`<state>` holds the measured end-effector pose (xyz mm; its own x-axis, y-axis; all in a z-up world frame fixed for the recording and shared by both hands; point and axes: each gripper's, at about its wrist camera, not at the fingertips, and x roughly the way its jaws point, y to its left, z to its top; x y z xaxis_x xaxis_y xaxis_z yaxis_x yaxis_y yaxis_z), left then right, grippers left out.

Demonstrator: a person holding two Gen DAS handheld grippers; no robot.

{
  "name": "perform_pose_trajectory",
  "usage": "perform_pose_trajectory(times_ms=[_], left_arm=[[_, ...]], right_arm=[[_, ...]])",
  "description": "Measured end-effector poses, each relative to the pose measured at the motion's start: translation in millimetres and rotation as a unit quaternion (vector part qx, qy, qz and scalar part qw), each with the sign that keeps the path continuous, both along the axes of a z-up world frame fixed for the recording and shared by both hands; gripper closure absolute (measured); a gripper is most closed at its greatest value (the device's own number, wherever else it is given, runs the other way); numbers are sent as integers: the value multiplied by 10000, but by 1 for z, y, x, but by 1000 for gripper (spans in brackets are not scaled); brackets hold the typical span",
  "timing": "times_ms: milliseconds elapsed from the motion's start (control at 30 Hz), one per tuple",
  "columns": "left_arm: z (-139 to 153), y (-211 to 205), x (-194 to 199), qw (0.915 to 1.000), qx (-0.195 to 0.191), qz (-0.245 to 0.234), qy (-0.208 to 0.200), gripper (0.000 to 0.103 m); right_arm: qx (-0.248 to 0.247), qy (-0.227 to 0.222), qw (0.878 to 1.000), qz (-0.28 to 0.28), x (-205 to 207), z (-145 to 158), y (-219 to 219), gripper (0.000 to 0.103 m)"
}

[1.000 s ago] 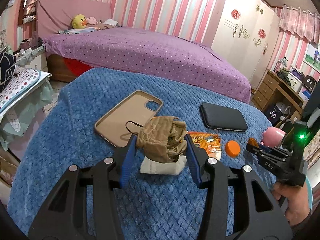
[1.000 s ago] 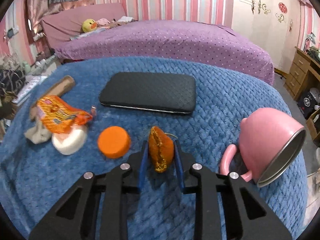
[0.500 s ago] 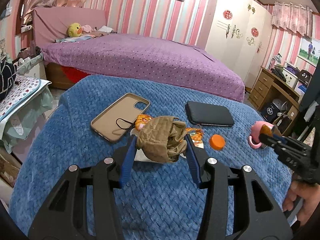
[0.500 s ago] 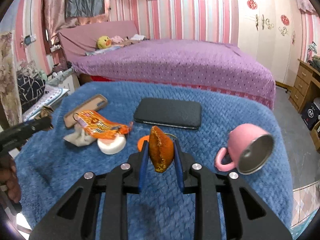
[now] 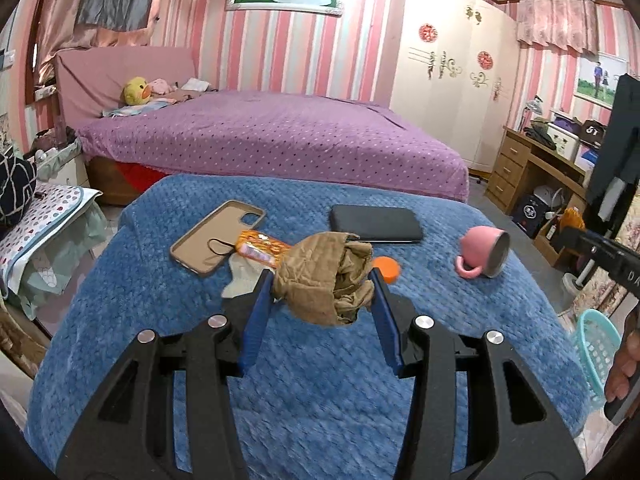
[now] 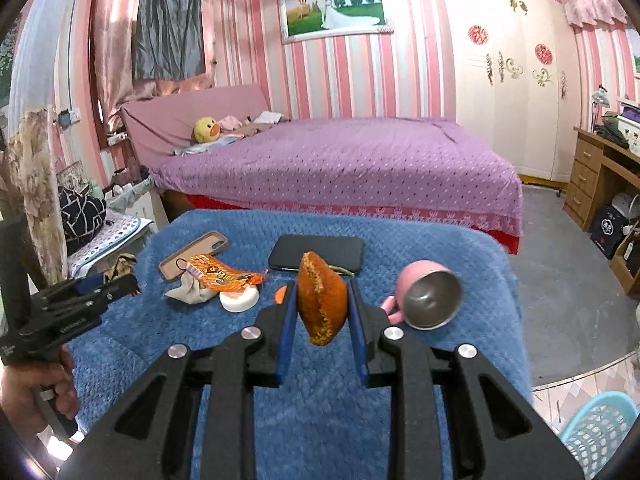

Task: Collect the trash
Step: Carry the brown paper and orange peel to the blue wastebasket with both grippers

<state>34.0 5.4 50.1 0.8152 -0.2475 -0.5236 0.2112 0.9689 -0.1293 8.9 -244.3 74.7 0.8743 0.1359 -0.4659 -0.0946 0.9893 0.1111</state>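
blue-padded jaws of the left gripper (image 5: 320,280) are pinching a crumpled brown paper wad (image 5: 326,280), held clear above the blue blanket (image 5: 320,380); the right gripper (image 6: 322,300) is clamped on an orange peel (image 6: 322,298), also lifted off the surface. both pieces look collected but not yet dropped: a teal basket (image 6: 600,428) sits low at the right edge beside the blanket, likely the bin. left on the blanket are an orange snack wrapper (image 6: 218,276) lying over a white round piece (image 6: 239,301) and a pale rag (image 6: 186,292), plus an orange cap (image 5: 388,267). the phone case (image 5: 216,236), black wallet (image 5: 376,224) and tipped pink mug (image 5: 482,252) probably stay. by my reading, roughly two items in hand, three or four to go
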Motion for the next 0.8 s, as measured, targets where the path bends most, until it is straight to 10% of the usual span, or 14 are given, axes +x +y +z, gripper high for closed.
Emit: perform_pose_trajectory(times_ms=[800], left_arm=[[23,-68,-45,9983,-28,-491,-308,56]], right_arm=[[88,-107,9961,-867,-101,16,-108,78]])
